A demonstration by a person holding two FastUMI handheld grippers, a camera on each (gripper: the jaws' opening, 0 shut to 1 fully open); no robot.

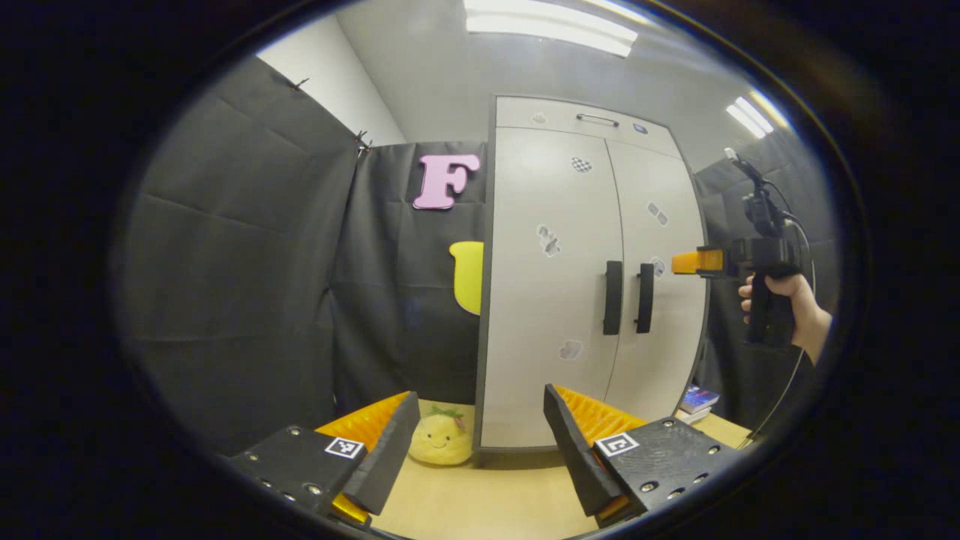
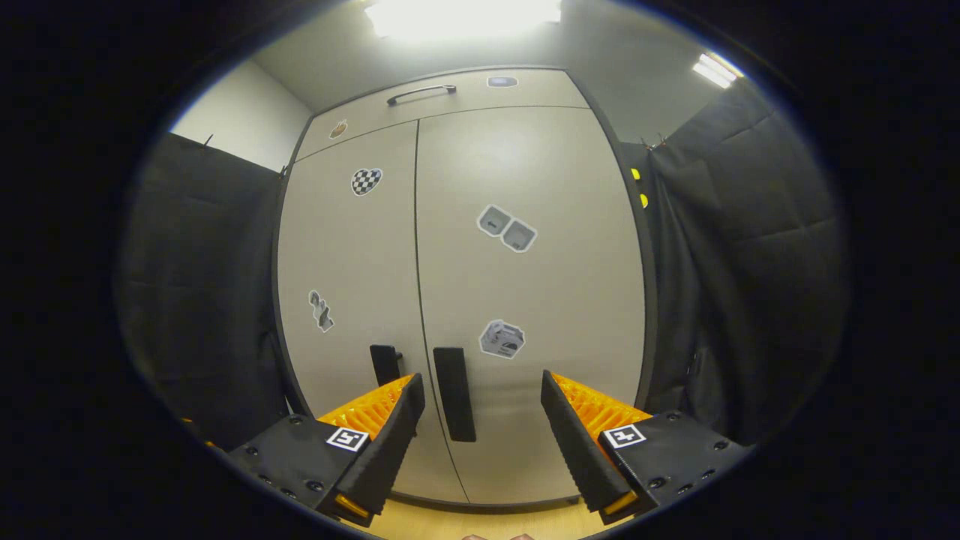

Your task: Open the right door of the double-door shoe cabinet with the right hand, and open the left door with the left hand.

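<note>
both doors [image 2: 525, 300] are closed. the right gripper [image 2: 480, 427] is wide open and holds nothing, close to the right handle [image 2: 454, 394]. the left gripper [image 1: 480, 442] is open too, far back. the fingers could slip off the thin handle.

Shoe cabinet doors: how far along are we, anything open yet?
Nothing is open yet: both doors of the shoe cabinet sit flush. In hand: the right gripper, jaws open, is closing in on the right door handle, which sits between its fingers in the right gripper view but is not yet gripped. The left gripper waits open, farther back. Left: grip and pull the right door, then the left door handle.
</note>
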